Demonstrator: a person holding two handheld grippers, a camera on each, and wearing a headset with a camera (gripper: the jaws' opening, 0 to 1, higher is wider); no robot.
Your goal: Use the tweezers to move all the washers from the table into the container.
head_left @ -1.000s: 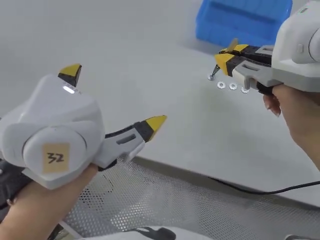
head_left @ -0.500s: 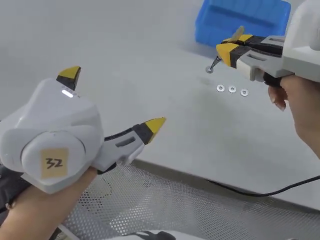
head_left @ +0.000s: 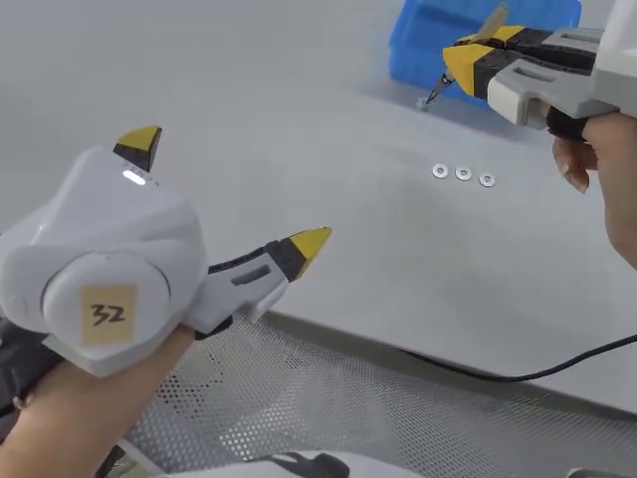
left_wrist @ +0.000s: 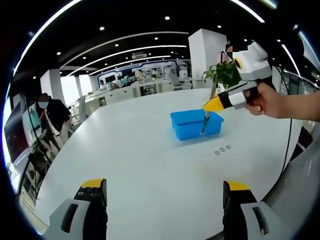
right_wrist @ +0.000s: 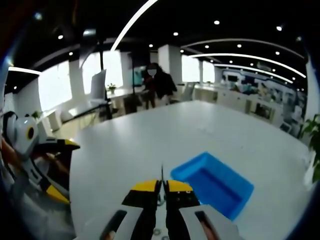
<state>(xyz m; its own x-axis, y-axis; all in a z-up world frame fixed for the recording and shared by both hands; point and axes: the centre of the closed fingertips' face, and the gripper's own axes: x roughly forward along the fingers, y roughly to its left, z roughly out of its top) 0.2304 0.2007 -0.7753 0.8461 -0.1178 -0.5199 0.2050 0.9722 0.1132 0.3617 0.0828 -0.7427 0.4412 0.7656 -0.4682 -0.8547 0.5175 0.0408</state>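
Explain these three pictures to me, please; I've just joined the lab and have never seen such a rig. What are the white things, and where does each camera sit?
No robot here: a person holds a tool in each hand. The head view comes from a headset camera looking down at the white table. The two round pictures come from cameras riding on the tools. The left tool has its jaws wide apart and holds nothing. The right tool is shut on thin tweezers, whose tip hangs by the blue container. Whether the tip carries a washer is too small to tell. Three washers lie in a row on the table, near the container.
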